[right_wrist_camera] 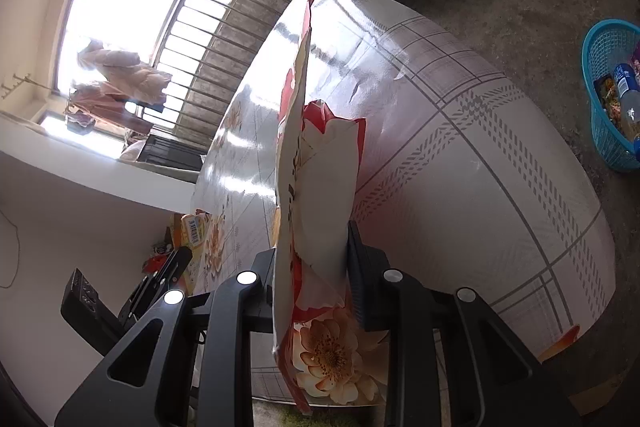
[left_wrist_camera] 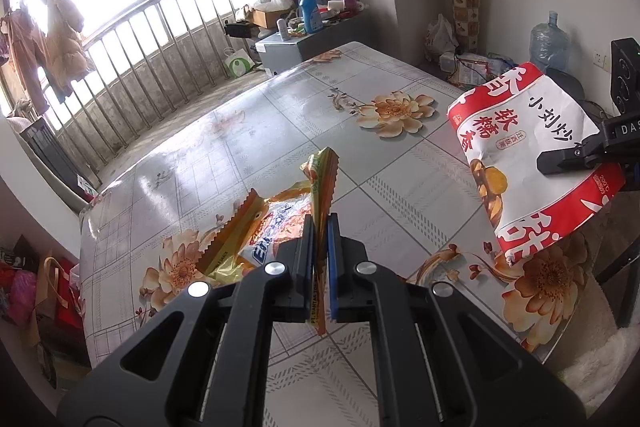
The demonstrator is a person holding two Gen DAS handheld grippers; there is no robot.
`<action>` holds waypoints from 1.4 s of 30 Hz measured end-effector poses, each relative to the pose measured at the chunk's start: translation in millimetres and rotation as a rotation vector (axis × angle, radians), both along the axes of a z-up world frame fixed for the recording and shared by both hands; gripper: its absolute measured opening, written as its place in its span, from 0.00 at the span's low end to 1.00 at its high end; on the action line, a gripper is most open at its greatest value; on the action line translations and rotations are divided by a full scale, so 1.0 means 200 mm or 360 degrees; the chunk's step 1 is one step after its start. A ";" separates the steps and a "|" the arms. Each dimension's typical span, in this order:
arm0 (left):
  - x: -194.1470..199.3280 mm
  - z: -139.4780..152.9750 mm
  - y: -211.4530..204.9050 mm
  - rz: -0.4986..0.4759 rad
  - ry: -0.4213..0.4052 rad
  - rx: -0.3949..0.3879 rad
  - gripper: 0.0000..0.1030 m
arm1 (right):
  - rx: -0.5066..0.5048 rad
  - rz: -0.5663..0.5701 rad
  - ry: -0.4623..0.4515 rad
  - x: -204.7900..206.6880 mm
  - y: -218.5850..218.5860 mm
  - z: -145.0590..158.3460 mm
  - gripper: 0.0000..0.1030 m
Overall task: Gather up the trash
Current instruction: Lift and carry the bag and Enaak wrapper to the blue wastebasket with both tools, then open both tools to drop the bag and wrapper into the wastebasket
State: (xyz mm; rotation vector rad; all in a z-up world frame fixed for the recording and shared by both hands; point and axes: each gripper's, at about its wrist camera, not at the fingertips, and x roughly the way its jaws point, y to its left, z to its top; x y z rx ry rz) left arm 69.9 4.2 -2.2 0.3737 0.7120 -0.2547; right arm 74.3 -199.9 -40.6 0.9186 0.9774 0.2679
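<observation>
My left gripper (left_wrist_camera: 320, 227) is shut on an orange and yellow snack wrapper (left_wrist_camera: 272, 223) whose body rests on the floral table (left_wrist_camera: 280, 115). My right gripper (right_wrist_camera: 312, 243) is shut on a large red and white paper bag (right_wrist_camera: 304, 163), held edge-on above the table. The same bag (left_wrist_camera: 532, 155) shows in the left wrist view at the table's right edge, with the right gripper's fingers (left_wrist_camera: 576, 159) clamped on it. The left gripper (right_wrist_camera: 168, 267) and part of the wrapper (right_wrist_camera: 192, 231) show at the lower left of the right wrist view.
A blue plastic basket (right_wrist_camera: 608, 107) holding a bottle and wrappers stands on the floor right of the table (right_wrist_camera: 480, 167). A railing and window (left_wrist_camera: 140, 27) lie beyond the table. A cluttered cabinet (left_wrist_camera: 312, 27), a water jug (left_wrist_camera: 550, 43) and bags stand along the far wall.
</observation>
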 end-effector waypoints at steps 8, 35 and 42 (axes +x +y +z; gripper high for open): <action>-0.04 0.10 -0.10 -0.0080 -0.0089 0.0027 0.04 | 0.0045 -0.0026 -0.0091 -0.06 -0.09 0.02 0.23; 0.36 0.01 -1.94 -0.1185 0.0632 -0.0344 0.04 | -0.0586 -0.1259 0.0078 -0.73 -1.42 -0.03 0.23; 0.62 -0.57 -2.42 -0.1081 0.1053 -0.0141 0.05 | -0.0870 -0.1161 0.0438 -0.48 -1.65 -0.44 0.23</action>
